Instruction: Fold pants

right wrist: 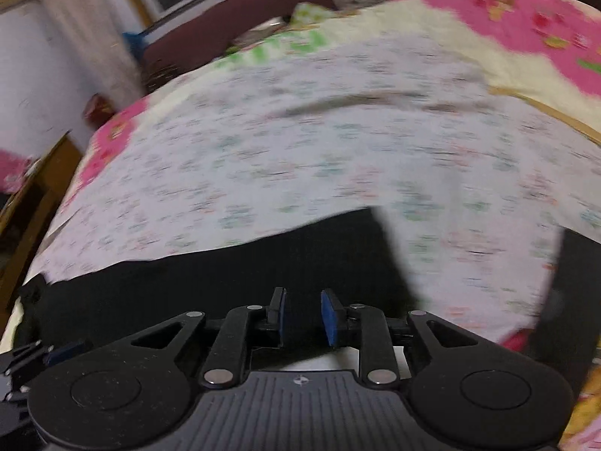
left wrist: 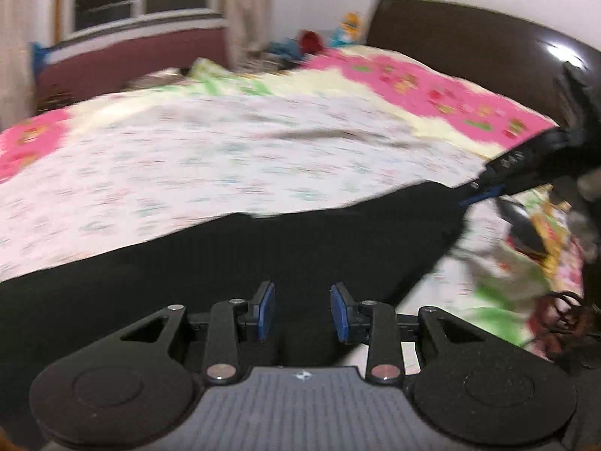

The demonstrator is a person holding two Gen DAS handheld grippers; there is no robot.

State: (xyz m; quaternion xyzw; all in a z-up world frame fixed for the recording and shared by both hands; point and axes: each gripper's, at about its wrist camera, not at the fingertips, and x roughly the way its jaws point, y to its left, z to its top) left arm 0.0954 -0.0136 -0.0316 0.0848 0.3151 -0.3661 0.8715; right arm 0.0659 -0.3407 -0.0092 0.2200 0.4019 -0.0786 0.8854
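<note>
Black pants (left wrist: pixel 225 263) lie spread on the bed, right under and ahead of both tools. Over them the left gripper (left wrist: pixel 302 312) has its blue pads parted with only dark cloth showing in the gap, nothing pinched. Off to its right, the right gripper (left wrist: pixel 488 188) looks set at the pants' far edge, though the blur keeps me from telling whether it holds the cloth there. Seen from its own camera, the right gripper (right wrist: pixel 302 315) also stands with its pads apart, dark cloth just beyond the tips. Beyond the pants, a floral bedspread (left wrist: pixel 225 150) stretches away toward a dark headboard (left wrist: pixel 469 41).

Both views are smeared, so the hands seem to be moving. I'd judge the fold is only being set up. To do it well, each gripper should come down on one edge of the pants, take both layers between the pads, then lift evenly so the cloth stays taut between the two. A one-layer pinch would probably leave the fold crooked.
</note>
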